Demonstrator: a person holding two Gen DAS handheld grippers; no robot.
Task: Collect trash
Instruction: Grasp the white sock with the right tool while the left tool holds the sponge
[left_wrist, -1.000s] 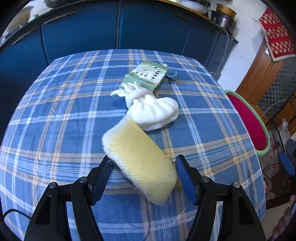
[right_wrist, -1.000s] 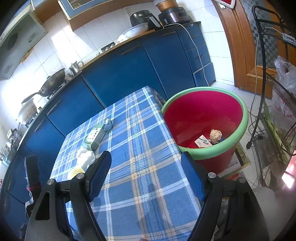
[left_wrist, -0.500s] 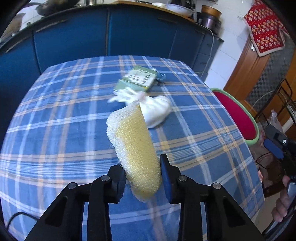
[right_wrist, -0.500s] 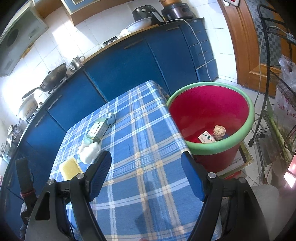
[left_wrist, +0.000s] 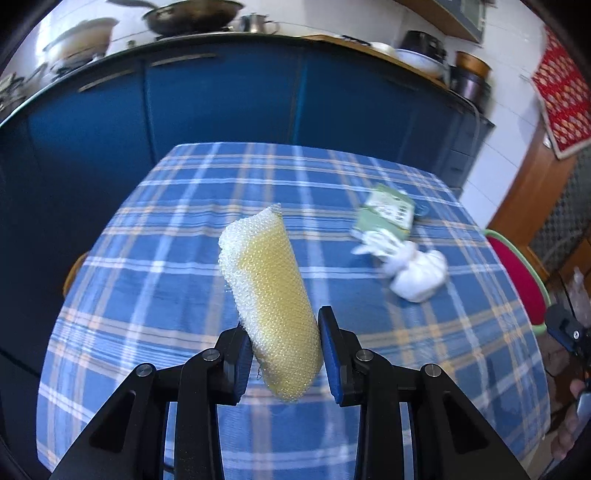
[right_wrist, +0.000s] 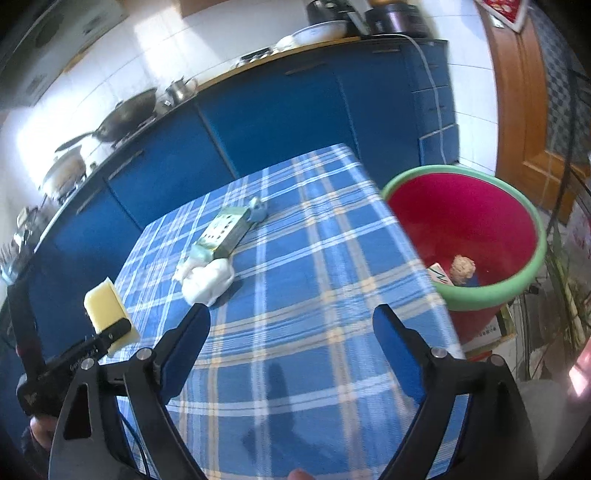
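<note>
Over the checked blue tabletop (left_wrist: 177, 302), seen from the left wrist, the left tongs (left_wrist: 285, 356) are clenched on a yellow sponge in white netting (left_wrist: 271, 291), gripping its lower end so that it stands up clear of the cloth. Farther right on the cloth lie a tied white bag (left_wrist: 413, 271) and, just behind it, a green carton (left_wrist: 388, 212), both blurred. A red bin with a green rim (left_wrist: 519, 273) shows past the tabletop's right edge. From the right wrist, the right tongs (right_wrist: 291, 339) hang released, jaws wide apart and holding nothing, above the near part of the tabletop (right_wrist: 306, 295). At the left of this view the left tongs (right_wrist: 110, 328) pinch the sponge (right_wrist: 105, 310) beside the tabletop's left edge. The white bag (right_wrist: 207, 278) touches the carton (right_wrist: 223, 232) mid-table. The bin (right_wrist: 491, 291) stands beside the right edge, with scraps at its bottom.
</note>
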